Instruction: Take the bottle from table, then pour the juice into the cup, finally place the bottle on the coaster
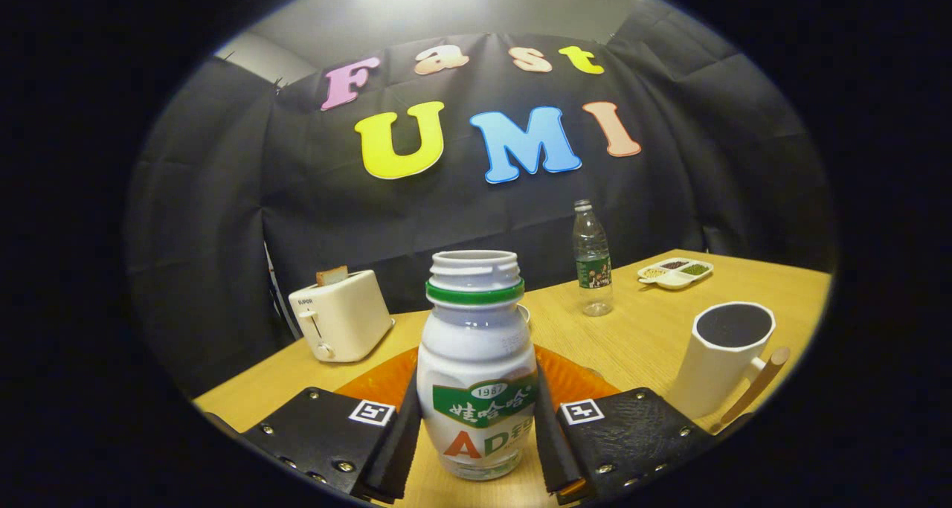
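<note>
White bottle [477, 367] stands uncapped between the gripper's [476, 437] fingers, both pads pressing its sides, on the table [639, 337] before an orange coaster [569, 378]. Step one, the grasp, looks made. Next: lift, carry right to the cup [725, 355], tilt gently.

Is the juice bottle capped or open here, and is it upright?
Open and upright: the bottle shows a bare threaded mouth above its green ring, no cap. It stands straight between the gripper fingers, which press its sides.
</note>
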The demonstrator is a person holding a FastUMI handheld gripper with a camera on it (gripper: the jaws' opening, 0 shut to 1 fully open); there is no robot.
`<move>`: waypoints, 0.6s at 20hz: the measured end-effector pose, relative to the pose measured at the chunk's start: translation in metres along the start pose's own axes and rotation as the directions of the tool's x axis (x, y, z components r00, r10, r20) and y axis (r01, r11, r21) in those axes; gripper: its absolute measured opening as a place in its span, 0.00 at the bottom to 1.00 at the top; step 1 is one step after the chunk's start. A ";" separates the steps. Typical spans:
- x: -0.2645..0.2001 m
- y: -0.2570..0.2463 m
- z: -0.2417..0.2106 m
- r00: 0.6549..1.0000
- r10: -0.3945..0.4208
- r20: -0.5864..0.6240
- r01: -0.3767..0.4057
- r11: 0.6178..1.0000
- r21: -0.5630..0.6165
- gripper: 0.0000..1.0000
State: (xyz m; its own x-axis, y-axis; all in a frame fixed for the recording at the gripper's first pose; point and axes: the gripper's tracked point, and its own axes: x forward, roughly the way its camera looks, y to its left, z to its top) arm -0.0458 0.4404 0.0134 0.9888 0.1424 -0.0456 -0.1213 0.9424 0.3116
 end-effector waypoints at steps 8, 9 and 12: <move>-0.006 0.003 0.028 0.994 0.084 0.066 -0.102 0.936 0.338 0.66; -0.007 0.003 0.031 0.992 0.095 0.078 -0.118 0.918 0.379 0.66; -0.009 0.000 0.038 0.989 0.113 0.098 -0.146 0.864 0.482 0.66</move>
State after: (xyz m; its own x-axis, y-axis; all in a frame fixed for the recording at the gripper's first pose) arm -0.0513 0.4272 0.0496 0.9726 0.2171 0.0833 -0.2073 0.6476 0.7333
